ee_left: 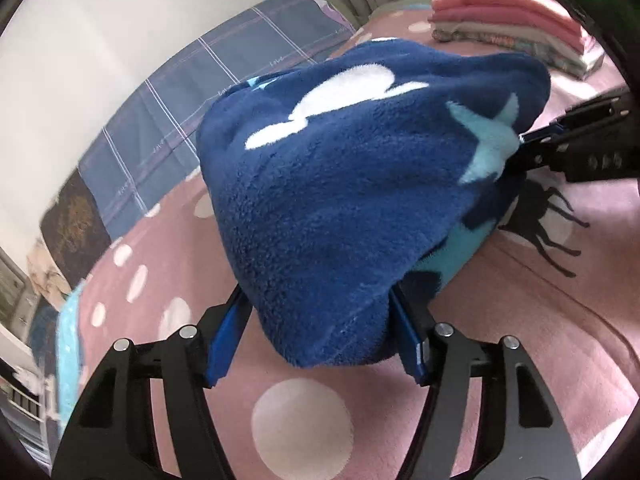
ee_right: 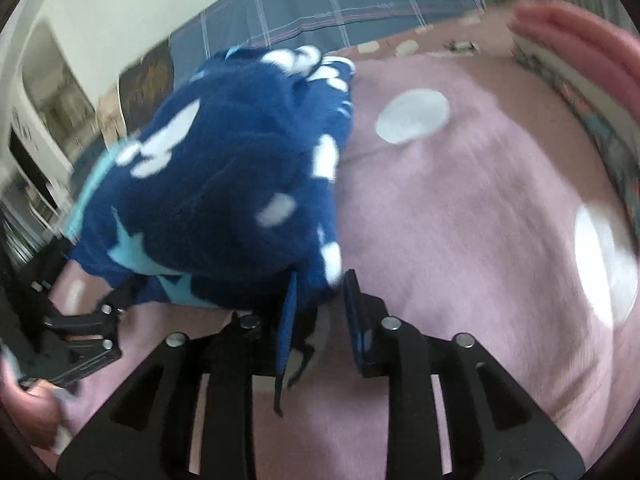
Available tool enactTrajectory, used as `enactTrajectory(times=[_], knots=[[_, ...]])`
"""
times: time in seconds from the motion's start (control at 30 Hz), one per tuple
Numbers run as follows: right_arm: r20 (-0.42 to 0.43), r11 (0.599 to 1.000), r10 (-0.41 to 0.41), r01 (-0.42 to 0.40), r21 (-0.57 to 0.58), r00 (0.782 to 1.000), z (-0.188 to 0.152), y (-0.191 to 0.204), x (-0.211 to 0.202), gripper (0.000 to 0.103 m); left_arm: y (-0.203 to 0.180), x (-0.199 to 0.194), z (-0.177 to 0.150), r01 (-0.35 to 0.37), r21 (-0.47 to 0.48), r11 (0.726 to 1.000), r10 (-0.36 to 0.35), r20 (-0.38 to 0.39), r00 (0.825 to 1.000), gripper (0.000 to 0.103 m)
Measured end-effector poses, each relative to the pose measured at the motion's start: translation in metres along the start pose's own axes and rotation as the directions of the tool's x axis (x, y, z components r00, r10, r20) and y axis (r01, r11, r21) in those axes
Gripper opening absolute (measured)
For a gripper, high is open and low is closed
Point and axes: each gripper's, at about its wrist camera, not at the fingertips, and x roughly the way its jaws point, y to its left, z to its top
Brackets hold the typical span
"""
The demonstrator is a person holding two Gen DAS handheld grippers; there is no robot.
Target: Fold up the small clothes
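Lying at far left: a checked blue-grey pillow (ee_left: 224, 80) is resting against the pale wall, at the edge of the bed
Bed cover: a pink blanket (ee_left: 500, 320) with white dots is spreading under everything, and a black insect figure (ee_left: 544, 220) is showing on it just right of the garment
Left gripper (ee_left: 320, 340): its blue-padded fingers (ee_left: 228, 340) are standing on either side of the garment's near hem, with the cloth bunched between them; the jaws are looking fairly wide, so whether they are actually pinching the cloth cannot be told
Garment: a navy fleece piece (ee_left: 340, 184) with white shapes and light blue stars is being held up off the blanket as a humped bundle between the two grippers, its lower folds sagging toward the cover
Right gripper (ee_right: 320, 284): in the left wrist view it is coming in from the right edge with its tips together on the garment's right corner, at a light blue star; in its own blurred view the fingers are sitting close with fleece caught between them
Person: a hand (ee_right: 24, 412) is showing, blurred, at the lower left of the right wrist view, behind the other gripper
Far right: a stack of folded clothes (ee_left: 516, 28), pink on top, is sitting on the blanket well apart from the garment
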Motion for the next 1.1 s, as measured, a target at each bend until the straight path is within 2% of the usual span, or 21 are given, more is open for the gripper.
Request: enactTrajectory(times=[0.07,0.17,0.23,0.3,0.33,0.43,0.5,0.57,0.63,0.7,0.77,0.87,0.9,0.93,0.97,1.0,1.1], knots=[[0.015,0.999,0.014,-0.015,0.042,1.0,0.001,-0.009,-0.007,0.032,0.009,-0.006,-0.004,0.039,-0.046,0.998,-0.038,0.021,0.999,0.067],[0.043,0.993,0.08,-0.084,0.086,0.996,0.004,-0.013,-0.012,0.038,0.021,-0.015,0.0,0.092,-0.134,0.987,-0.084,0.067,0.994,0.067],[0.037,0.993,0.09,-0.093,0.067,0.995,0.006,-0.006,-0.007,0.047,0.023,-0.015,0.005,0.097,-0.154,0.983,-0.085,0.082,0.993,0.069],[0.017,0.998,0.057,-0.057,0.026,0.998,0.009,0.007,0.007,0.043,0.02,-0.006,0.012,0.066,-0.152,0.986,-0.057,0.062,0.996,0.069],[0.011,0.999,0.044,-0.044,0.017,0.999,0.01,0.009,0.012,0.017,0.015,0.002,0.016,0.047,-0.146,0.988,-0.041,0.042,0.998,0.07],[0.017,0.999,-0.046,0.046,-0.02,0.999,0.01,0.011,0.02,0.017,0.007,0.021,0.017,-0.021,-0.117,0.993,0.019,-0.016,1.0,0.072],[0.014,0.998,-0.056,0.057,-0.037,0.998,0.01,0.01,0.02,0.017,0.005,0.02,0.015,-0.047,-0.085,0.995,0.045,-0.031,0.999,0.069],[0.005,0.997,-0.052,0.053,-0.059,0.999,0.007,0.012,0.022,0.018,-0.001,0.012,0.01,-0.139,0.042,0.989,0.14,-0.024,0.99,0.068],[0.015,0.997,-0.047,0.048,-0.054,0.999,0.008,0.009,0.018,0.032,-0.001,0.012,0.008,-0.145,0.1,0.984,0.148,-0.029,0.989,0.068],[0.035,0.998,-0.059,0.06,-0.014,0.998,0.006,0.002,0.006,0.038,-0.006,0.015,0.01,-0.16,0.119,0.98,0.165,-0.033,0.986,0.066],[0.089,0.999,-0.019,0.014,0.052,0.996,0.003,-0.008,-0.019,0.039,-0.018,0.015,0.009,-0.206,0.159,0.966,0.205,0.019,0.978,0.066],[0.16,0.971,0.169,-0.192,0.143,0.972,0.004,-0.018,-0.045,0.039,-0.025,0.016,0.008,-0.235,0.167,0.958,0.233,0.036,0.972,0.066],[0.172,0.951,0.233,-0.261,0.167,0.957,0.005,-0.019,-0.048,0.041,-0.024,0.017,0.008,-0.233,0.159,0.959,0.231,0.032,0.972,0.066],[0.175,0.925,0.294,-0.326,0.195,0.94,0.009,-0.019,-0.046,0.055,-0.023,0.017,0.009,-0.228,0.155,0.961,0.227,0.028,0.974,0.066],[0.174,0.913,0.318,-0.35,0.21,0.932,0.013,-0.02,-0.042,0.063,-0.022,0.016,0.011,-0.223,0.152,0.963,0.222,0.023,0.975,0.066],[0.166,0.894,0.349,-0.381,0.236,0.922,0.018,-0.018,-0.034,0.065,-0.024,0.016,0.011,-0.219,0.148,0.964,0.219,0.019,0.976,0.066],[0.138,0.87,0.393,-0.417,0.265,0.909,0.031,-0.011,-0.019,0.065,-0.026,0.015,0.01,-0.215,0.137,0.967,0.215,0.018,0.976,0.066]])
